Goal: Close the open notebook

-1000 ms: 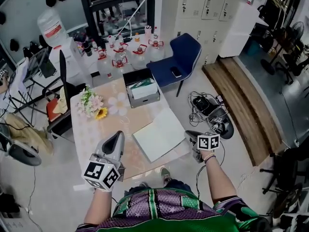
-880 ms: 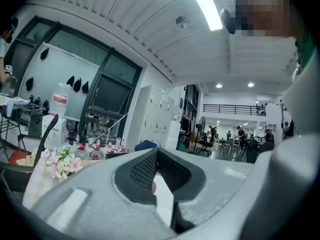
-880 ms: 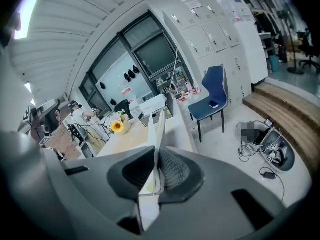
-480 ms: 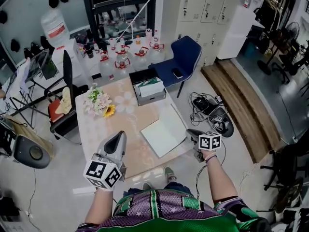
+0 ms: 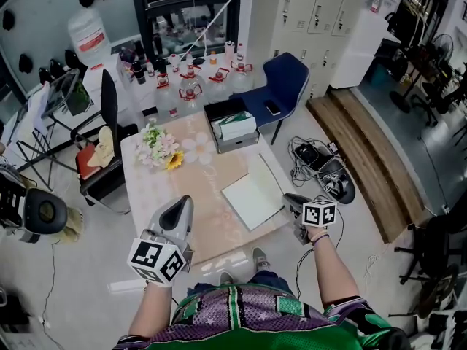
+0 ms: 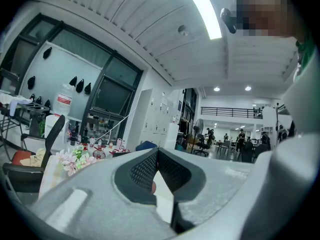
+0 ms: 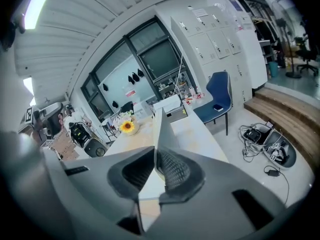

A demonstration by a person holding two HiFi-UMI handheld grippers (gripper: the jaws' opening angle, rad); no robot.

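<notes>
1 notebook is seen on the table, near the table's near right corner. Its white page lies flat on the table. 1 thin sheet of it is stood up on its edge, on the side by the table's right edge. That sheet is pinched between the 2 jaws of the right gripper, which is held at the table's right edge.

The left gripper is held above the table's near left part, well apart from the notebook. Its 2 jaws are pressed together at the tips, and nothing is held in them.

1 bunch of flowers is set on the table's far left part. 1 grey box is placed at the table's far edge. 1 blue chair is seen past the table's far right corner. 1 black chair is seen by the table's left side.
</notes>
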